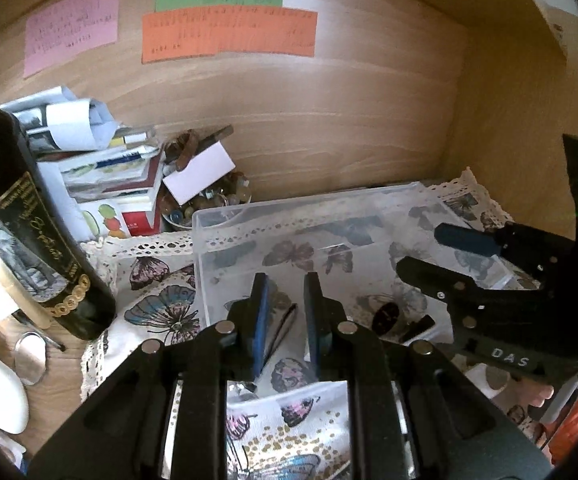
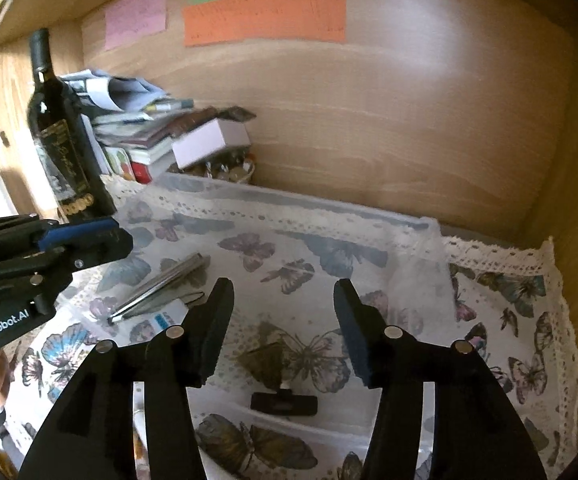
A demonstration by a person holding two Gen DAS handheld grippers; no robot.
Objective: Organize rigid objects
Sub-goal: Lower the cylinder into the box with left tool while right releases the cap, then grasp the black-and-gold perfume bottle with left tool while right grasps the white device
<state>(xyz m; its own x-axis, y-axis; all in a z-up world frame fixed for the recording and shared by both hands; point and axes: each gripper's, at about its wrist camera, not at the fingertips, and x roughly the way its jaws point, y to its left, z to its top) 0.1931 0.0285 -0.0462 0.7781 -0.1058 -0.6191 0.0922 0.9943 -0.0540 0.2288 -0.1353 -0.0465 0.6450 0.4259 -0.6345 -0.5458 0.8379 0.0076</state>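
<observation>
A clear plastic box (image 1: pixel 217 220) (image 2: pixel 409 224) lies on a butterfly-print cloth (image 1: pixel 157 312) (image 2: pixel 521 320) inside a wooden cupboard. In it lie metal tweezers (image 1: pixel 285 326) (image 2: pixel 161 286), a small black piece (image 2: pixel 284 403) (image 1: pixel 417 328) and a dark round item (image 1: pixel 385 316). My left gripper (image 1: pixel 285 312) hangs over the box with the tweezers between its fingers, a gap on both sides. It also shows in the right wrist view (image 2: pixel 85 236). My right gripper (image 2: pixel 285 316) is open and empty above the black piece; it also shows in the left wrist view (image 1: pixel 421 248).
A dark wine bottle (image 1: pixel 37 236) (image 2: pixel 65 136) stands at the left. Behind it are stacked papers and boxes (image 1: pixel 101 168) (image 2: pixel 141 128) and a bowl of beads (image 1: pixel 209 200). A spoon (image 1: pixel 31 354) lies front left. Coloured notes (image 1: pixel 229 34) hang on the back wall.
</observation>
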